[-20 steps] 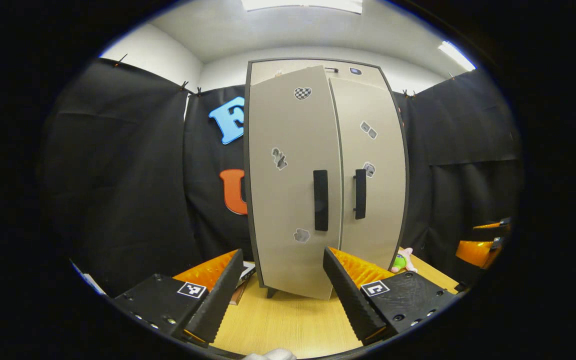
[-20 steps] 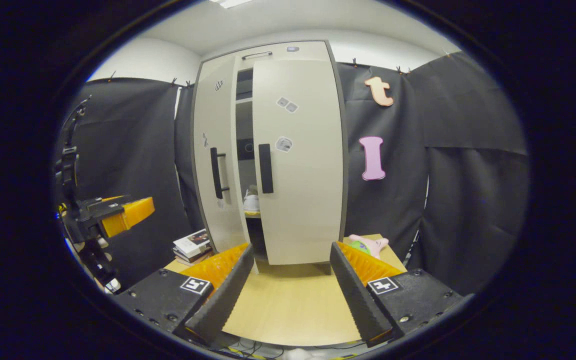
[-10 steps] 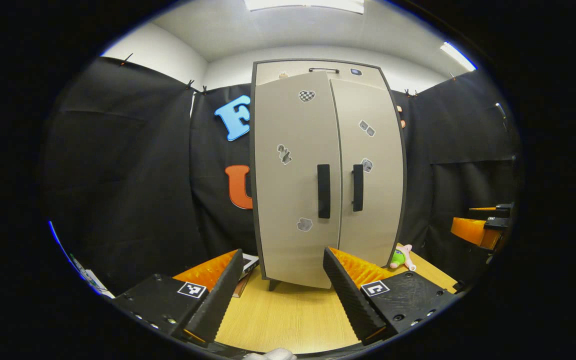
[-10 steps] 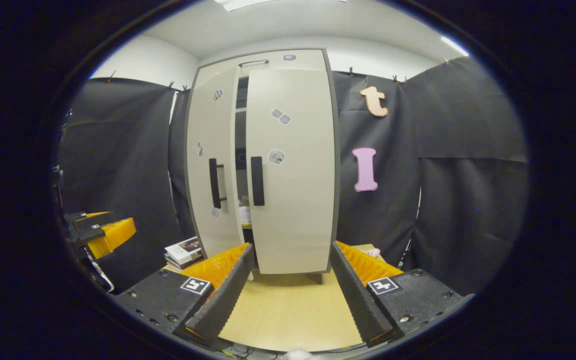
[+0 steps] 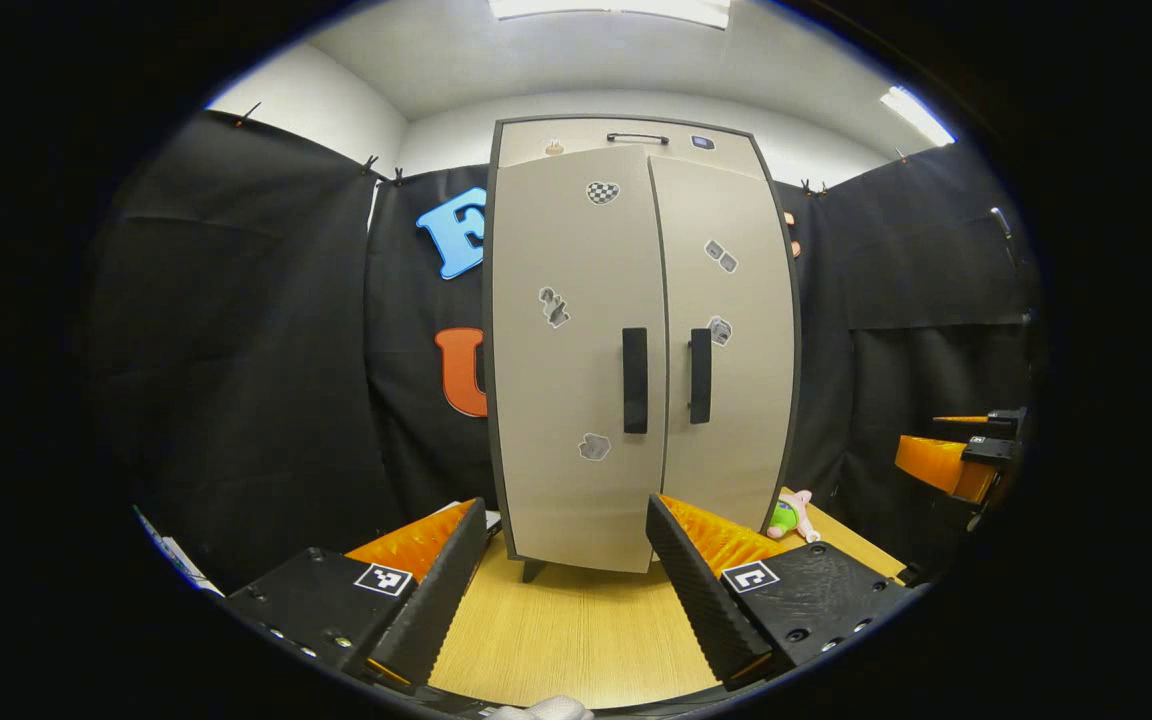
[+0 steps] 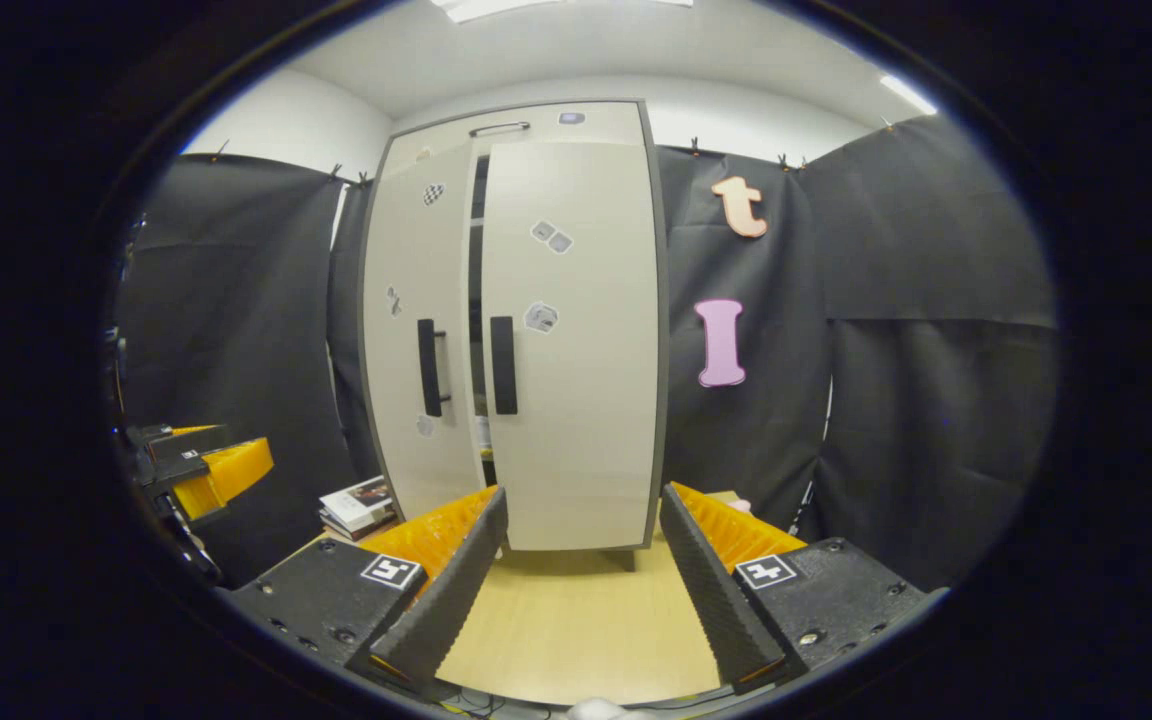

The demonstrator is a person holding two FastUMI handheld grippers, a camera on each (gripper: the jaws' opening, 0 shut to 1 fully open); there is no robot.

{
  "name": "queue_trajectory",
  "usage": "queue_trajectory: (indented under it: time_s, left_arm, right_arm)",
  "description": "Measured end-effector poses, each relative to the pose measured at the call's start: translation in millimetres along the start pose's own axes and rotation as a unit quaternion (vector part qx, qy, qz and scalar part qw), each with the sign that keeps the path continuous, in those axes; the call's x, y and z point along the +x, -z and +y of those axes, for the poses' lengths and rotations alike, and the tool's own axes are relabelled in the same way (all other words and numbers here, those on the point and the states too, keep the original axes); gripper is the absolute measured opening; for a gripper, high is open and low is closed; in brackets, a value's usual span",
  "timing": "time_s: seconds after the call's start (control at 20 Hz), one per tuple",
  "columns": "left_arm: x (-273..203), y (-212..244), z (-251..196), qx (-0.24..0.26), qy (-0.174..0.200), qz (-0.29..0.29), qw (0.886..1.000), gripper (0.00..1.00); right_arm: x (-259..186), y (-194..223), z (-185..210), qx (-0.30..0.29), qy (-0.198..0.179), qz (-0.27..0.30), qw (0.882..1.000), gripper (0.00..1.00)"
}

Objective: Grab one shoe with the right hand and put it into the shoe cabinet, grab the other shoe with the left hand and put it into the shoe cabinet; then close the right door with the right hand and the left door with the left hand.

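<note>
Both claws are released and empty. Left claw (image 5: 566, 590) sits at bottom centre of the left gripper view, above the pale wooden worktop (image 5: 576, 640), facing the tall beige shoe cabinet with dark edges (image 5: 576, 250) at mid-frame. Its left door (image 5: 576, 480) and right door (image 5: 736, 400) look nearly flush. From the right claw (image 6: 581, 585) a dark gap shows between the doors. At lower left lies a stack of books (image 6: 356, 503)

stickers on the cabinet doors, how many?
5. Left door: checkered one up top, one mid-height, one low. Right door: one upper, one beside its handle. Inner faces hidden.
</note>
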State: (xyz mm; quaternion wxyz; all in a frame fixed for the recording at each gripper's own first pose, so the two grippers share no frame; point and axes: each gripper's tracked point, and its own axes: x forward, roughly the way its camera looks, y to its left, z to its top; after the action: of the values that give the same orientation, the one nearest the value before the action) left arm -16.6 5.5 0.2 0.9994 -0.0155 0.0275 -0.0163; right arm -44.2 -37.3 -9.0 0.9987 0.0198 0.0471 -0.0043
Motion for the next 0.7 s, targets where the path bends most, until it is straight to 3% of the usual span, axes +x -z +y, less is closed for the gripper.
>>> queue_trajectory:
  time_s: [0.1,0.15,0.7]
  left_arm:
    - [0.9,2.4,-1.9,0.002,0.002,0.003,1.0,1.0]
    - [1.7,3.5,-0.9,0.003,0.001,0.004,1.0,0.96]
    - [2.7,-0.9,-1.2,0.001,0.011,-0.002,1.0,0.96]
  right_arm:
    - [0.3,0.4,-2.1,-0.001,0.004,0.001,1.0,0.99]
    - [0.3,0.3,-2.5,-0.001,0.004,0.0,1.0,0.99]
    - [1.3,-3.3,5.7,-0.01,-0.001,-0.002,1.0,0.99]
